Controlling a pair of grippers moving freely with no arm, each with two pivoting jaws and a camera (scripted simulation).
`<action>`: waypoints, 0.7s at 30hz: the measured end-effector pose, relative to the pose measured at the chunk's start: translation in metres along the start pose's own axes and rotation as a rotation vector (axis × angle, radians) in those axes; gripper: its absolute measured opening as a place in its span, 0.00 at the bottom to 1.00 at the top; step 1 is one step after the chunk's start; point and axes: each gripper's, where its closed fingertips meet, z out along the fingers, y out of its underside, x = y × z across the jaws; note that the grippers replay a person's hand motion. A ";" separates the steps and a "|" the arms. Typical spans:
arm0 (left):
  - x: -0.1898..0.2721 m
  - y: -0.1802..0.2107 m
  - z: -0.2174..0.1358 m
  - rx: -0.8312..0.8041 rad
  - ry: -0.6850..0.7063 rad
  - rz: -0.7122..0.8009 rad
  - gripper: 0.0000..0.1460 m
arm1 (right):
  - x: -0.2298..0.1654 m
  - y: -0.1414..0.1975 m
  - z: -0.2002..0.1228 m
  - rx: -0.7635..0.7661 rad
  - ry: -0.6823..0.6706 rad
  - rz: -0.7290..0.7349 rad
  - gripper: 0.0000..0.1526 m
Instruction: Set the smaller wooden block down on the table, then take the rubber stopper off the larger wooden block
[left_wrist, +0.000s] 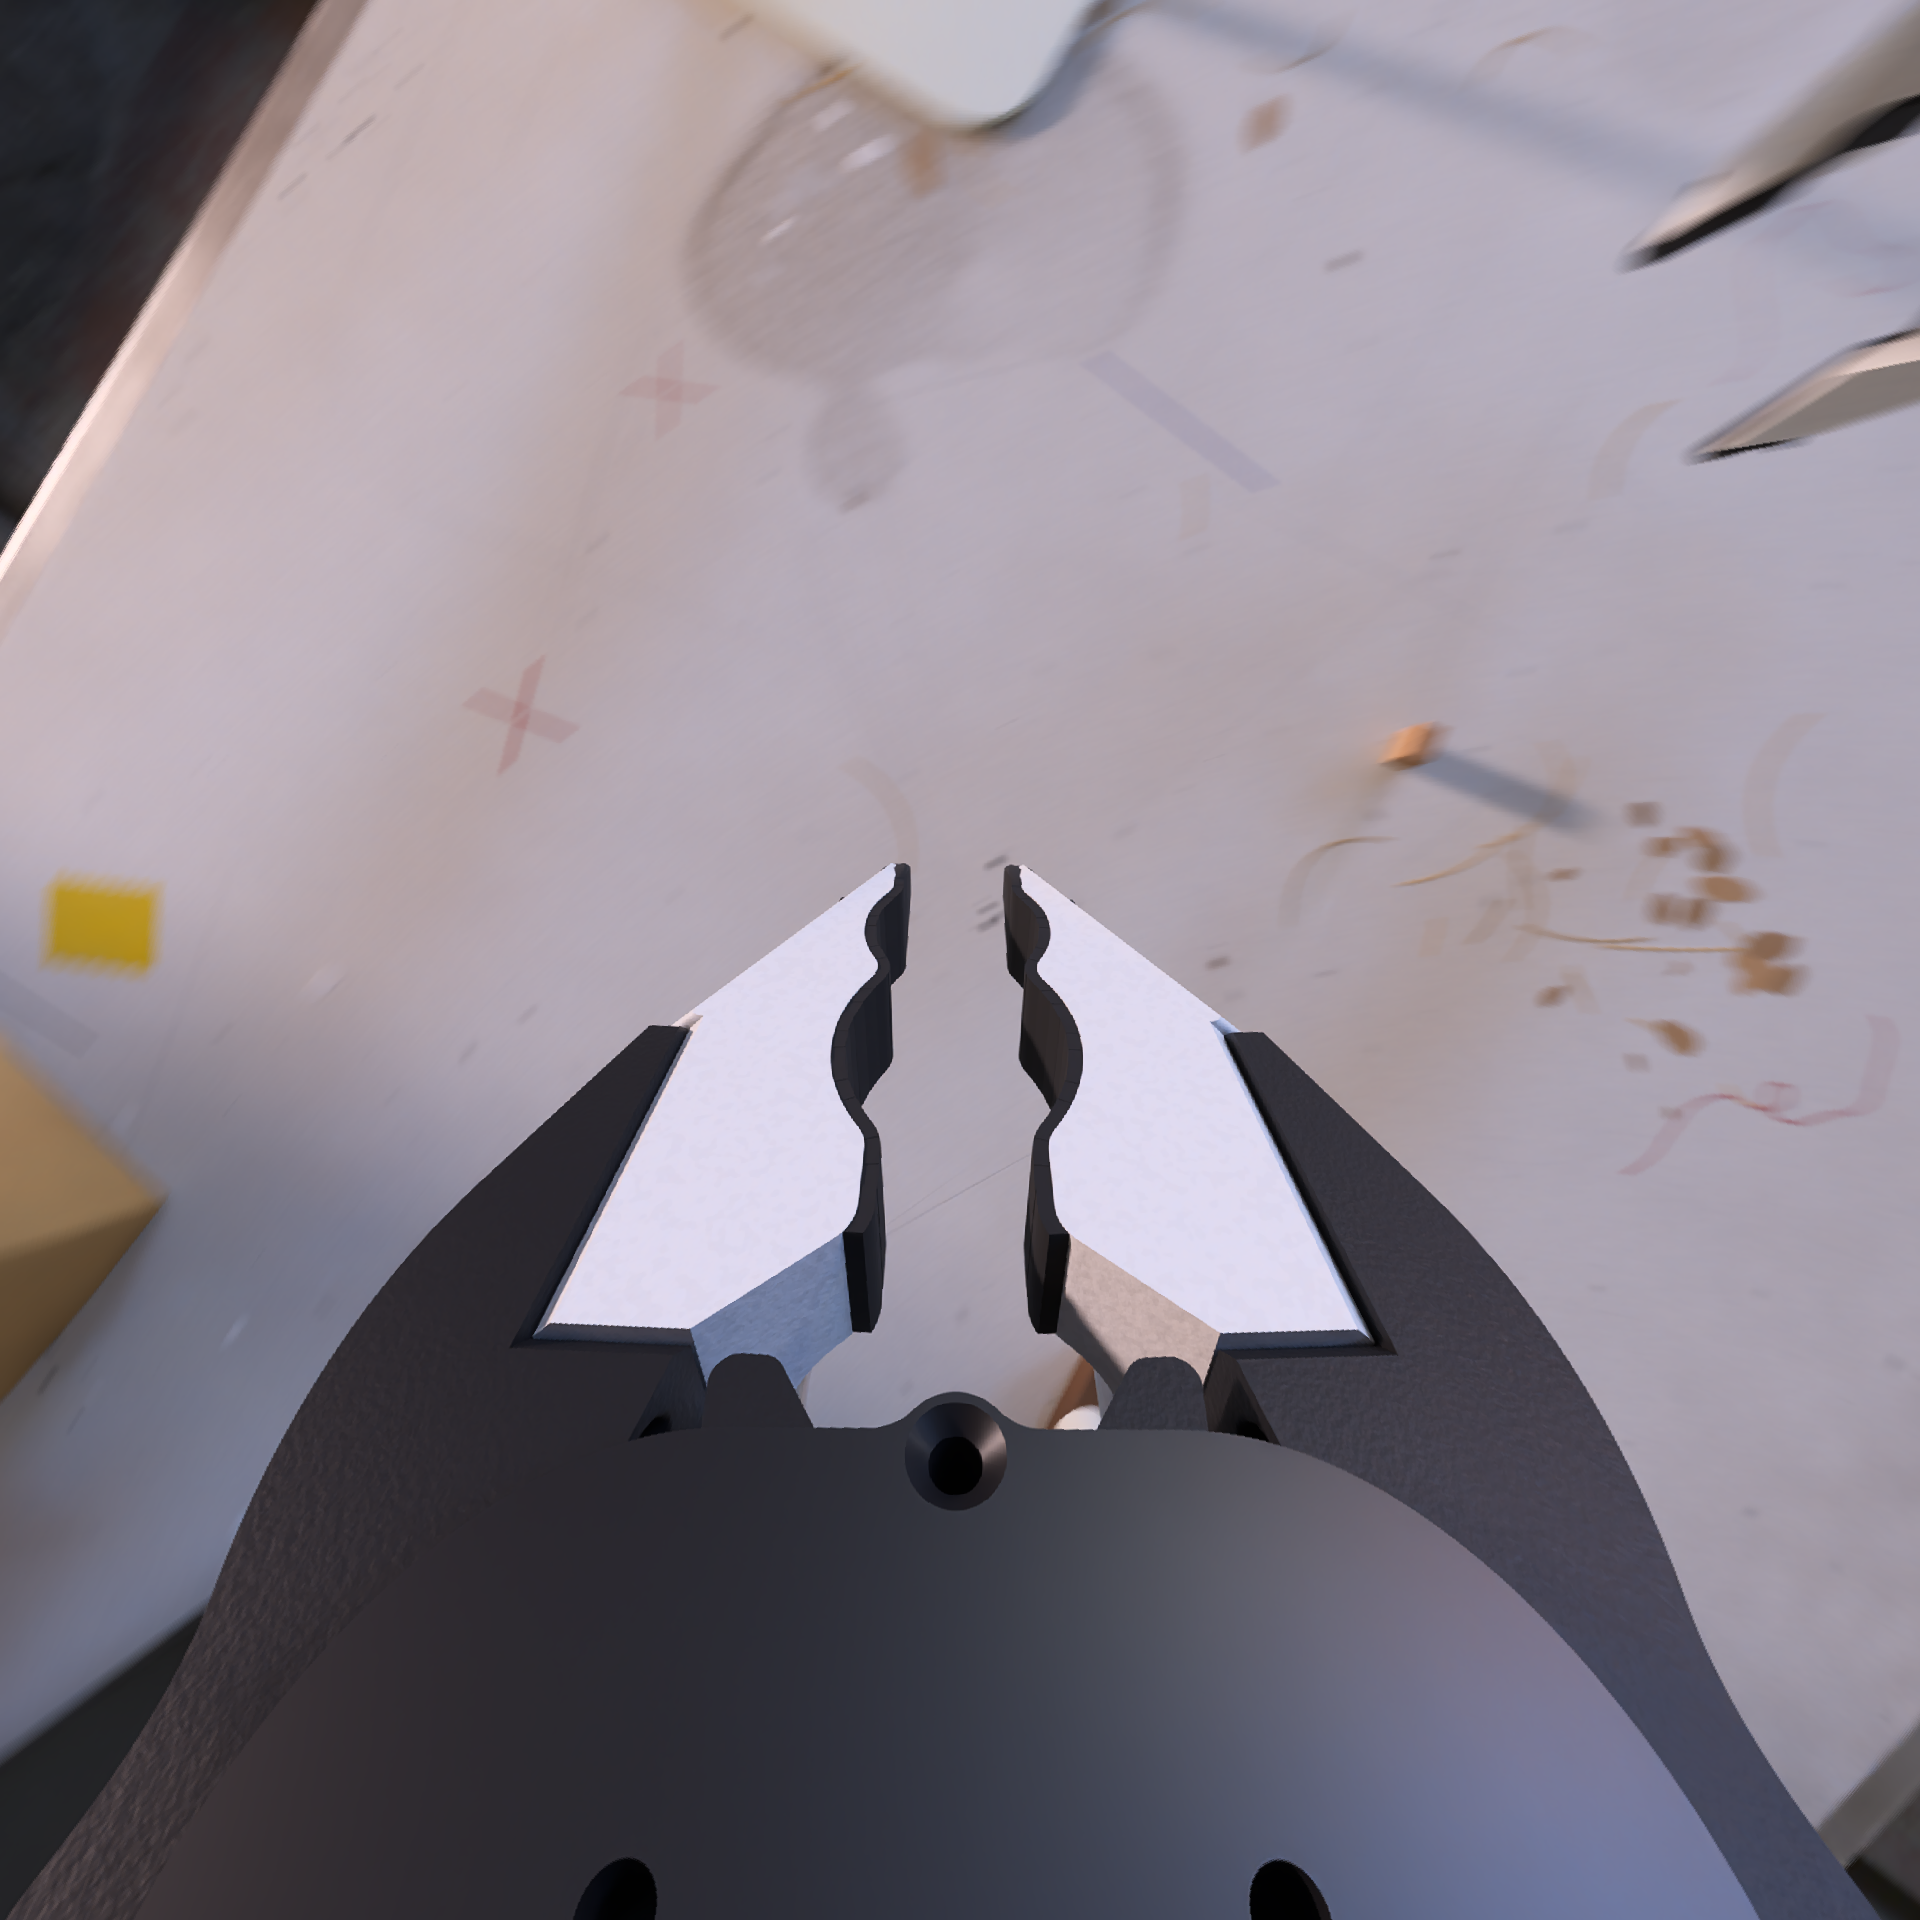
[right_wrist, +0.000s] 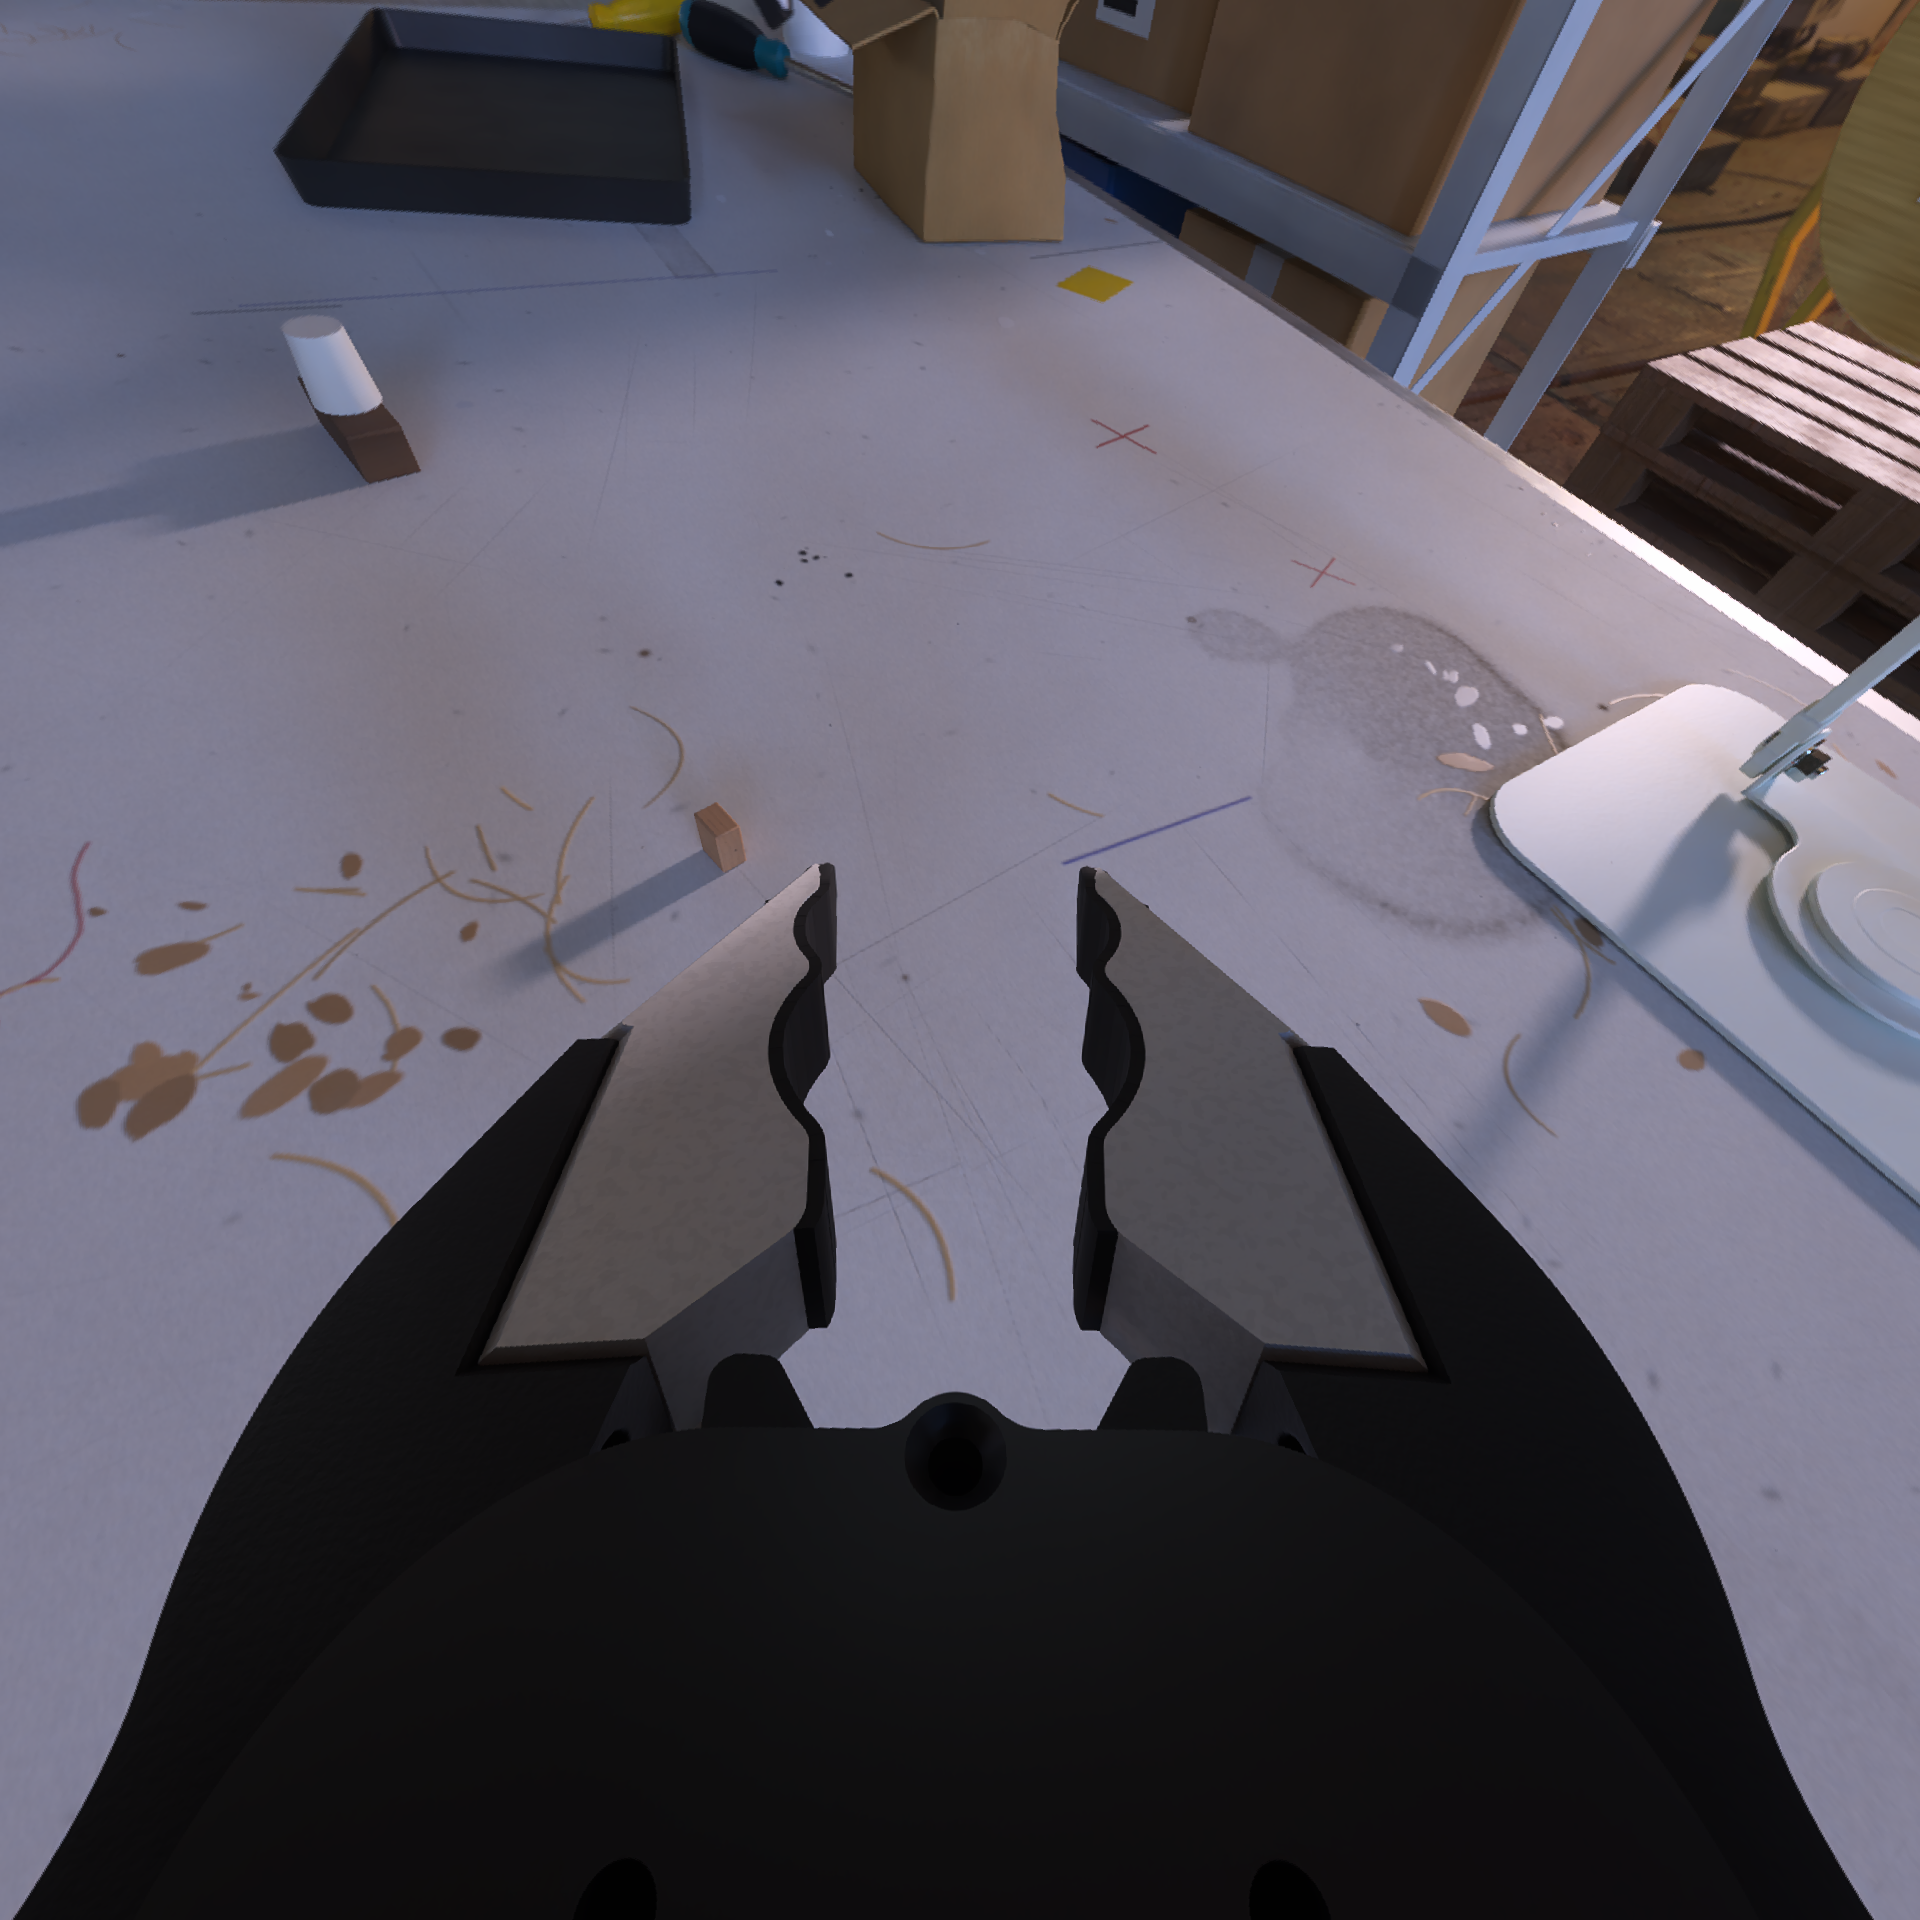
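Note:
The smaller wooden block is light tan and rests on the table, just ahead and left of my right gripper, which is open and empty. It also shows in the left wrist view, far right of my left gripper. That gripper is empty, its jaws a narrow gap apart. The larger wooden block is dark brown and lies far left, with the white rubber stopper standing on it. The right gripper's fingers show at the top right of the left wrist view.
A black tray and a cardboard box stand at the far side. A white lamp base lies at the right. The table edge runs along the right, with shelving beyond. Wood shavings lie at the left.

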 end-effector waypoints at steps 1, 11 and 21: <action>-0.022 0.011 -0.002 -0.024 -0.046 -0.034 0.13 | 0.000 -0.001 0.000 0.004 0.000 -0.001 0.30; -0.101 0.067 0.057 -0.115 -0.013 -0.160 0.16 | 0.004 0.002 0.007 0.040 -0.032 0.016 0.31; -0.109 0.056 0.076 -0.041 0.035 -0.097 0.17 | 0.021 0.013 0.030 0.044 -0.039 0.064 0.32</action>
